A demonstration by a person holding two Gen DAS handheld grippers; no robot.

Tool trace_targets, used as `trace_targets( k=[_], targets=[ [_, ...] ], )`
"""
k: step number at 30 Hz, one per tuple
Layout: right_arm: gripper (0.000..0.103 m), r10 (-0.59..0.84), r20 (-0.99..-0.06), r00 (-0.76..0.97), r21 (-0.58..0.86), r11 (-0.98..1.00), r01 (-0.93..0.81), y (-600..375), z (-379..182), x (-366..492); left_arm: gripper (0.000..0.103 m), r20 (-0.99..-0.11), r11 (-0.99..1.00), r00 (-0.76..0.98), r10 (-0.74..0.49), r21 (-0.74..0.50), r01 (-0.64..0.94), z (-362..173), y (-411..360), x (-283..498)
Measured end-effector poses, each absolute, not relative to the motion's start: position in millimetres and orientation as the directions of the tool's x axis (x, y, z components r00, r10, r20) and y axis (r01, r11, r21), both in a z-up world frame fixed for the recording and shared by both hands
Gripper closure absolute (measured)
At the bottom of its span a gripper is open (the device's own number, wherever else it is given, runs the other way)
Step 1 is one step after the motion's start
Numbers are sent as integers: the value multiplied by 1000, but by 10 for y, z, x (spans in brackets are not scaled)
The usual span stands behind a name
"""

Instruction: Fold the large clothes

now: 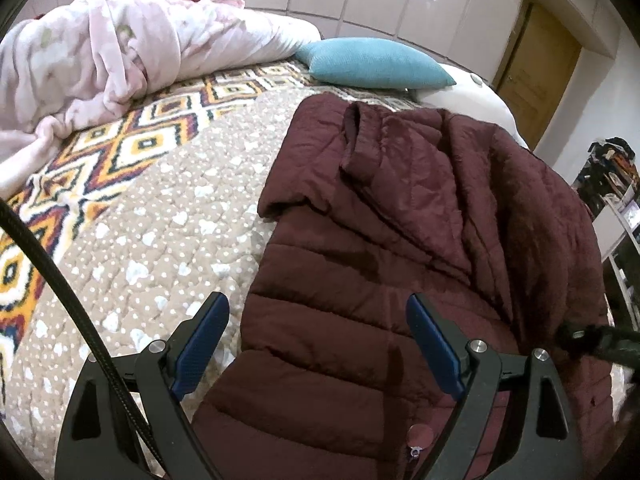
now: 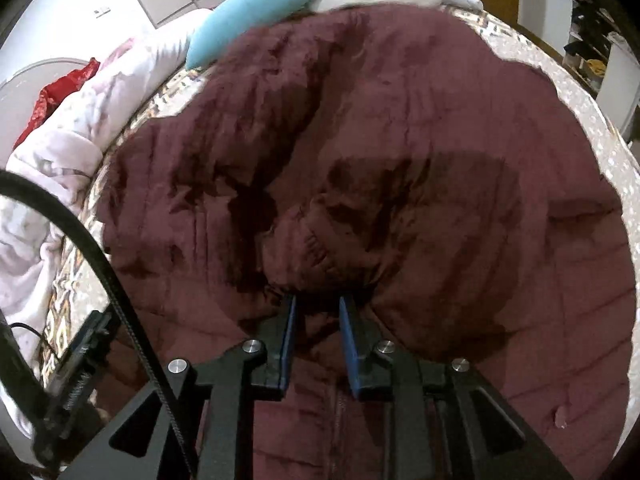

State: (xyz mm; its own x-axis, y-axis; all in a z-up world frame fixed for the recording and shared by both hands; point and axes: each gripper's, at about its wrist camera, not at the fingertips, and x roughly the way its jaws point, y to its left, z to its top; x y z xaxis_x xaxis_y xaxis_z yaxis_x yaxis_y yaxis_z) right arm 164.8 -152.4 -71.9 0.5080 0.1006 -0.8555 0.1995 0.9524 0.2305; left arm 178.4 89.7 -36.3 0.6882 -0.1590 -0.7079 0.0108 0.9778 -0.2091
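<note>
A maroon quilted jacket (image 1: 400,220) lies spread on the bed, its collar toward the pillows and its zipper pull near the lower edge of the left wrist view. My left gripper (image 1: 317,304) hovers wide open over the jacket's left edge, with nothing pinched between its blue pads. In the right wrist view the jacket (image 2: 420,152) fills the frame, blurred. A sleeve is folded across the body, and its gathered cuff (image 2: 320,252) sits just past the fingertips. My right gripper (image 2: 320,300) stands a narrow gap open; its pads are not pressing on the cloth.
The bed has a beige dotted quilt (image 1: 160,220) with a patterned band. A crumpled pink blanket (image 1: 100,48) lies at the far left, a teal pillow (image 1: 372,62) and a white pillow (image 1: 460,96) behind the jacket. Shelves (image 1: 612,184) stand to the right.
</note>
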Motion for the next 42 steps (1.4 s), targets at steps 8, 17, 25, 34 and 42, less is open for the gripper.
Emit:
trace_targets(
  k=[8, 17, 25, 34, 42],
  targets=[
    [51, -19, -766, 643, 87, 987, 133, -1544, 127, 643, 14, -636, 996, 767, -87, -71, 54, -17, 698, 1302],
    [45, -186, -685, 705, -71, 979, 189, -1733, 230, -462, 14, -568, 998, 822, -35, 20, 56, 632, 551, 268],
    [40, -157, -660, 735, -3, 978, 207, -1883, 32, -965, 14, -588, 995, 809, 0, 82, 60, 820, 264, -419],
    [38, -149, -677, 721, 44, 969, 242, -2101, -247, -1316, 14, -638, 978, 765, 88, 199, 53, 476, 41, -791],
    [38, -190, -674, 714, 0, 967, 256, -2078, -323, -1454, 14, -622, 966, 779, 80, 242, 94, 425, -93, -1015]
  ],
)
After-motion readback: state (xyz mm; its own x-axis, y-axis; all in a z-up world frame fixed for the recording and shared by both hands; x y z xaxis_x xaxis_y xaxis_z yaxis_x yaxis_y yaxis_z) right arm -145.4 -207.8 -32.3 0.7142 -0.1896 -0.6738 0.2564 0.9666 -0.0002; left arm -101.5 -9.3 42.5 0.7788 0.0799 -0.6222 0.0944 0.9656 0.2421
